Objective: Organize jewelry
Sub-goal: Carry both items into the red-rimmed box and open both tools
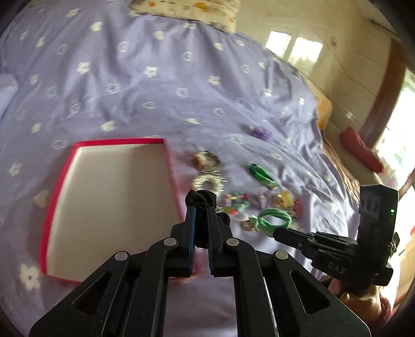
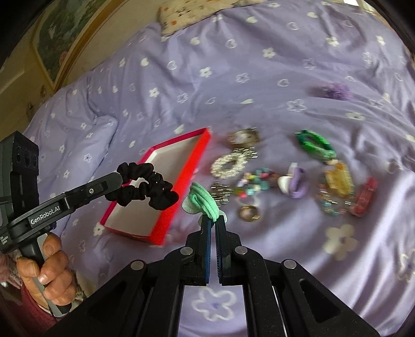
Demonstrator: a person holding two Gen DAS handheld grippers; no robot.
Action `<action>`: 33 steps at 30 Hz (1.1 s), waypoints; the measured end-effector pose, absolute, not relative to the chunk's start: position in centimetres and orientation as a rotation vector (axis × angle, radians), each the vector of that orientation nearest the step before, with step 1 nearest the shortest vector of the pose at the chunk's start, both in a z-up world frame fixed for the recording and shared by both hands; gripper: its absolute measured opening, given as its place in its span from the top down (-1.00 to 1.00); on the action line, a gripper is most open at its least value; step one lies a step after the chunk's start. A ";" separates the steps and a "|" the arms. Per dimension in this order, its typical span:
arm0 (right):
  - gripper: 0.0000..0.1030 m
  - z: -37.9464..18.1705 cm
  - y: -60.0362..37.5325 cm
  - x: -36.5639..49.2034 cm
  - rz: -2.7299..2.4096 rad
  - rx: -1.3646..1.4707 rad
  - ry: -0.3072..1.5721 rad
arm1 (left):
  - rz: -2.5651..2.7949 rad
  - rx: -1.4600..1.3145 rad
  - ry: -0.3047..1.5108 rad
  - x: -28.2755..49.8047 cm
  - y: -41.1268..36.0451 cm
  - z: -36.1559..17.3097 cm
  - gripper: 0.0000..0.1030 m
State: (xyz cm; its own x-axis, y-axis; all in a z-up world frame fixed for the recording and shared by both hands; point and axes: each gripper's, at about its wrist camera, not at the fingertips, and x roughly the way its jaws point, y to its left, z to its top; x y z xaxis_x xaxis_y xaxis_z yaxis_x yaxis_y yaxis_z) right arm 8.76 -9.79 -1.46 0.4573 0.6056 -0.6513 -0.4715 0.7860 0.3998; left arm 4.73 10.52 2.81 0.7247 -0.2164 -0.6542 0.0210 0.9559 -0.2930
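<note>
Jewelry and hair accessories [image 2: 285,178] are spread in a loose cluster on a lilac flowered bedspread [image 2: 233,77], just beside a shallow red box [image 2: 166,228] whose pale inside holds nothing visible. Both grippers are angled downward over the bed. The left gripper [image 1: 201,207] is clamped on a black scrunchie [image 2: 145,185], which hangs in the air above the box's near end; the right gripper [image 2: 213,223] is closed on a mint-green hair tie [image 2: 205,202], held above the cluster's near edge.

Only in the right wrist view is the left hand [image 2: 49,274] seen, wrapped around its gripper's handle with a dark red sleeve at the wrist, and there the scrunchie is shown whole as a loop. In the left wrist view the scrunchie is mostly hidden between the fingers, with a bunch showing above the tips. The left wrist view alone shows a tiled floor [image 1: 337,64], a dark red object [image 1: 360,147] lying on it beyond the bed's edge, and the right gripper from the side. A purple fluffy piece [image 2: 334,90] lies apart from the cluster, farther up the bed; a patterned pillow [image 2: 181,18] is seen at the far end. Both views are motion-blurred, so small pieces cannot be told apart.
</note>
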 end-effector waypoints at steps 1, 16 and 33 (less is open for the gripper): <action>0.94 -1.5 -9.0 8.7 0.684 0.165 0.874 | -0.117 -0.284 0.751 4.5 11.3 2.6 0.88; 0.94 -3.8 3.9 9.8 0.919 0.035 1.003 | 0.086 -0.415 0.802 2.0 21.4 -2.0 0.88; 0.91 -6.2 7.2 12.1 0.928 -0.121 1.133 | 0.123 -0.457 0.903 2.7 23.3 -6.3 0.85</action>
